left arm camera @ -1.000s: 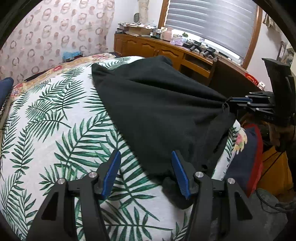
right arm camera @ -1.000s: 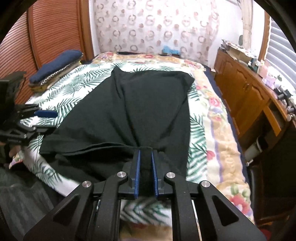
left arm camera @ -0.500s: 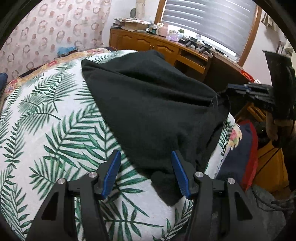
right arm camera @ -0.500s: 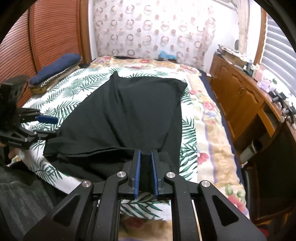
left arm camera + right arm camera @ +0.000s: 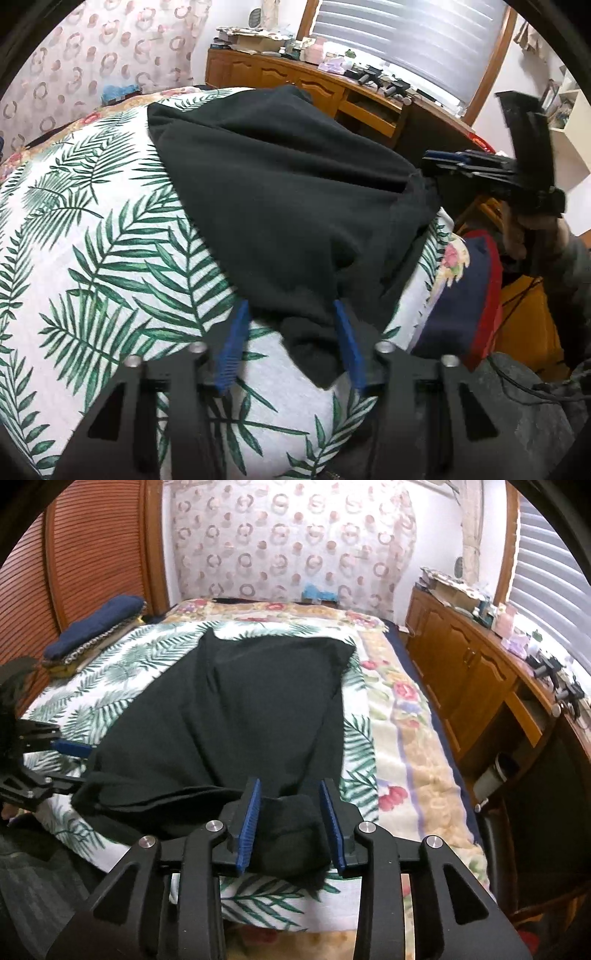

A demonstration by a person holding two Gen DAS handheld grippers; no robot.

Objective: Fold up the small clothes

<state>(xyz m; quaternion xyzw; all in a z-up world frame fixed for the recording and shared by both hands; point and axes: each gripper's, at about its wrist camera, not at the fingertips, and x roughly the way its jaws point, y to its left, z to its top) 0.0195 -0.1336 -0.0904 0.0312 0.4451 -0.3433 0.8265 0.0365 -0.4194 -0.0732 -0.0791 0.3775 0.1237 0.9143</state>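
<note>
Soft, limp black cloth [image 5: 240, 716] is spread on the leaf-print bedspread [image 5: 92, 240], best taken at its near corners. A corner is bracketed by the closing left gripper [image 5: 291, 339], not yet pinched. The right gripper [image 5: 290, 821], clamped earlier, is opening; its corner lies loose between the jaws.

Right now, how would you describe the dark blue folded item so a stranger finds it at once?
Look at the bed with the palm-leaf cover. At its far left edge, near the ribbed wooden wall panel, lies the dark blue folded item. Unlike the black garment spread mid-bed, it is small and navy.
</note>
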